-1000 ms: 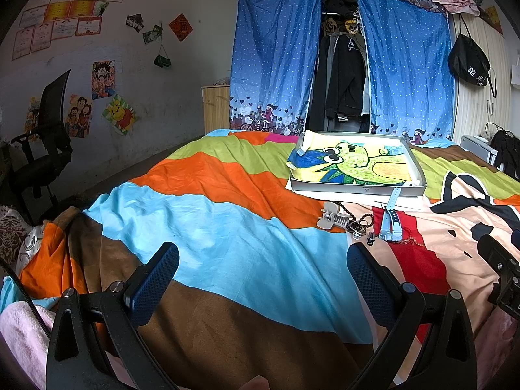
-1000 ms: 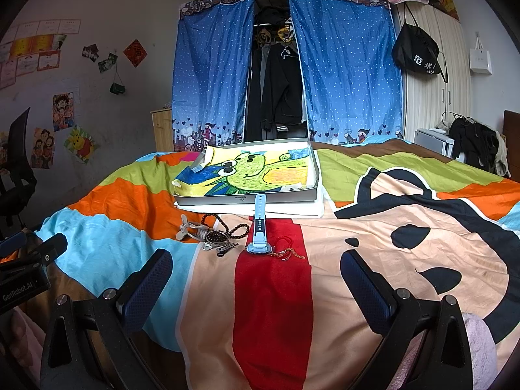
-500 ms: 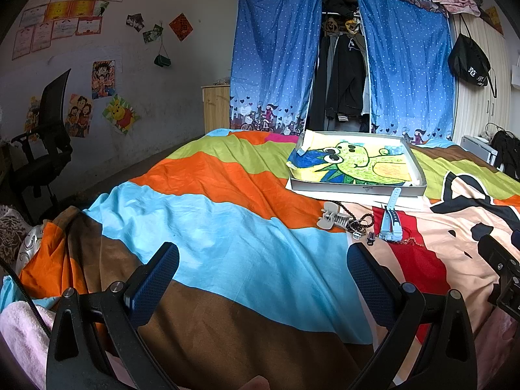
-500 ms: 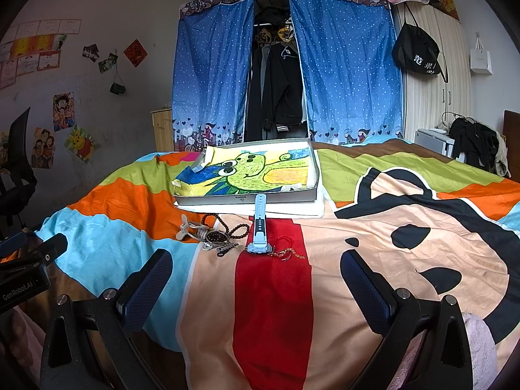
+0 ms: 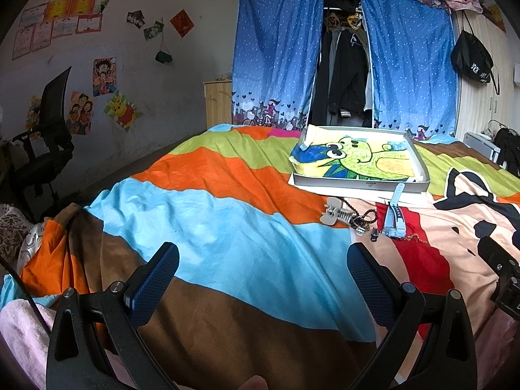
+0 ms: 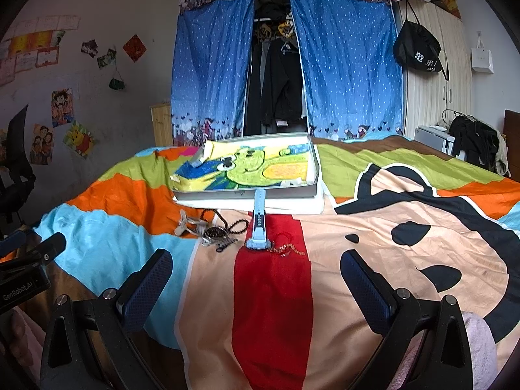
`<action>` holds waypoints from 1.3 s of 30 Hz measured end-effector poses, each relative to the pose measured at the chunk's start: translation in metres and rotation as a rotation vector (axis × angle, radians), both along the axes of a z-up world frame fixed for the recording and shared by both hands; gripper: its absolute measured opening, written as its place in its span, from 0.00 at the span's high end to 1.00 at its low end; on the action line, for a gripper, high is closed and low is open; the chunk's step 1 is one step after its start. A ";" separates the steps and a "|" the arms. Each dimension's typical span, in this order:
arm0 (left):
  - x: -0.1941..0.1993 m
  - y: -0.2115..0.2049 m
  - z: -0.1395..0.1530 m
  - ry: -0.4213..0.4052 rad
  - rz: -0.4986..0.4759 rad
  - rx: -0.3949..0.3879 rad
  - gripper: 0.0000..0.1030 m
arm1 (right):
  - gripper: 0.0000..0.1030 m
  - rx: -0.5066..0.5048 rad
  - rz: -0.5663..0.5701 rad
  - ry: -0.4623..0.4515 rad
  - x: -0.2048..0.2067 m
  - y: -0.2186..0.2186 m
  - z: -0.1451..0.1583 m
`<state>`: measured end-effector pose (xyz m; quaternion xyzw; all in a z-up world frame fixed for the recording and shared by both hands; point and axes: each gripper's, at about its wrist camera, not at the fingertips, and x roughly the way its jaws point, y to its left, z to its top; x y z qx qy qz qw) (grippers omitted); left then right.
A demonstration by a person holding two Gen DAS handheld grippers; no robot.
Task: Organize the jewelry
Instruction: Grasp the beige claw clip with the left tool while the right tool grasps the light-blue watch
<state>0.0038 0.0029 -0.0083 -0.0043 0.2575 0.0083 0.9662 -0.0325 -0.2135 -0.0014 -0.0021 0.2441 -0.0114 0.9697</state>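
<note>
Watch [image 6: 258, 224] lies centre frame, long axis pointing away; right hand-held gripper [image 6: 256, 279], jaws spread and empty, is nearer than the equally spread left [image 5: 263, 273].

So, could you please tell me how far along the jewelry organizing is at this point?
Nothing looks done yet: the shallow grey tray with the green cartoon lining holds no jewelry. Nothing is in hand; the left gripper and right gripper are open and empty. All remains on the bedspread: the light blue watch, dark beaded necklace, beige hair clip and thin gold chain.
</note>
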 end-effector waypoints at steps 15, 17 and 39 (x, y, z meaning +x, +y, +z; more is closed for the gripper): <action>0.050 0.000 -0.010 0.153 -0.002 -0.003 0.02 | 0.00 0.013 -0.024 0.188 0.048 -0.016 -0.013; 0.060 -0.001 -0.010 0.165 -0.011 -0.003 0.02 | 0.00 0.008 -0.019 0.203 0.059 -0.018 -0.013; 0.180 -0.022 -0.053 0.220 -0.286 -0.003 0.02 | 0.00 -0.040 0.166 0.218 0.166 -0.068 -0.041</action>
